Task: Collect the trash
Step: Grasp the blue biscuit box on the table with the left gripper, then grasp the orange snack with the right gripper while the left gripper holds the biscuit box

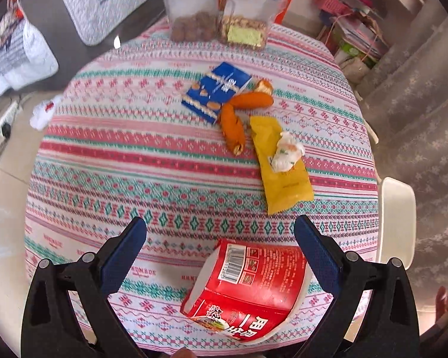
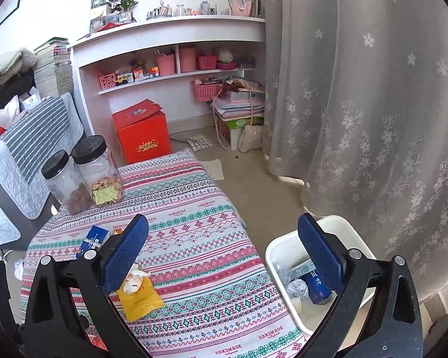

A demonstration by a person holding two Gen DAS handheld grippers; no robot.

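Patterned surface (image 1: 134, 161) strewn with wrappers. Red noodle cup (image 1: 248, 289) tipped on its side between wide-spread left gripper (image 1: 221, 235) fingers, nearer than the right gripper (image 2: 224, 232), also wide, beside the white bin (image 2: 271, 253).

Blue box (image 2: 92, 240) partly behind jaws; bin (image 2: 276, 249) contents perhaps paper.

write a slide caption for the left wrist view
Open left gripper above a tipped red noodle cup, with wrappers strewn across the patterned tablecloth.

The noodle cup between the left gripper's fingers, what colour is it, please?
Red with a white rim, the noodle cup shows best in the left wrist view.
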